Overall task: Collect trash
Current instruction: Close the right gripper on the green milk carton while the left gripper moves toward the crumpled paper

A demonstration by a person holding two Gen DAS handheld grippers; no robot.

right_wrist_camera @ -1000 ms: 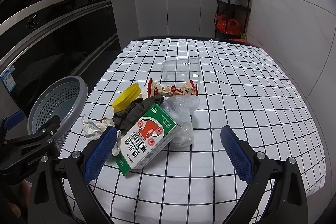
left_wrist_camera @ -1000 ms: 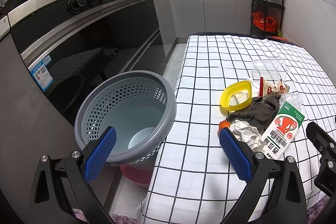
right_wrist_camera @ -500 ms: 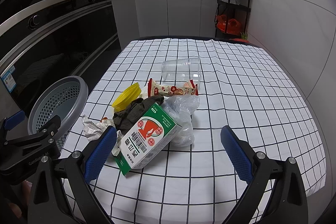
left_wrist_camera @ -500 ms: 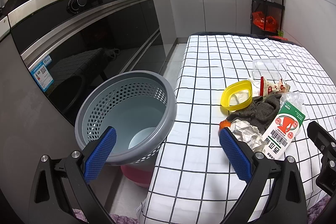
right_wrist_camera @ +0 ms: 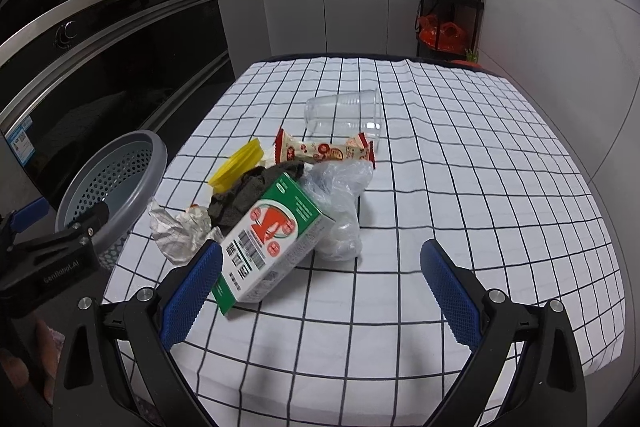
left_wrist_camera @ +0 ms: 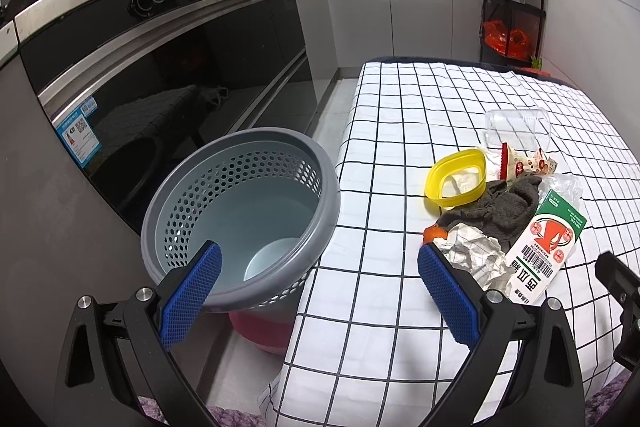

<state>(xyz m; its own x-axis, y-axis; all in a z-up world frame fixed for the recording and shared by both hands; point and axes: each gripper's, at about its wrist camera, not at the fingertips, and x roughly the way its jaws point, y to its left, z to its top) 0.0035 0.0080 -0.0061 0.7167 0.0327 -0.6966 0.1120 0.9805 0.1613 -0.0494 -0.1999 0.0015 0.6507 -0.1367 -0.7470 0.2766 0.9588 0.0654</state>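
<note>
Left gripper (left_wrist_camera: 320, 291) spread wide, holds nothing; only left view shows inside of grey basket (left_wrist_camera: 240, 219). Right gripper (right_wrist_camera: 320, 291) spread, empty; trash pile (right_wrist_camera: 280, 211) on checked tablecloth (right_wrist_camera: 460, 187), seen whole only in right view.

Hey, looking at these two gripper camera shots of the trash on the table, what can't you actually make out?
- Basket base: left wrist view, hidden by its own wall and the table edge.
- Orange scrap: mostly buried under crumpled paper and dark cloth.
- Carton small print: right wrist view, too small to read.
- Yellow lid: partly hidden behind the cloth.
</note>
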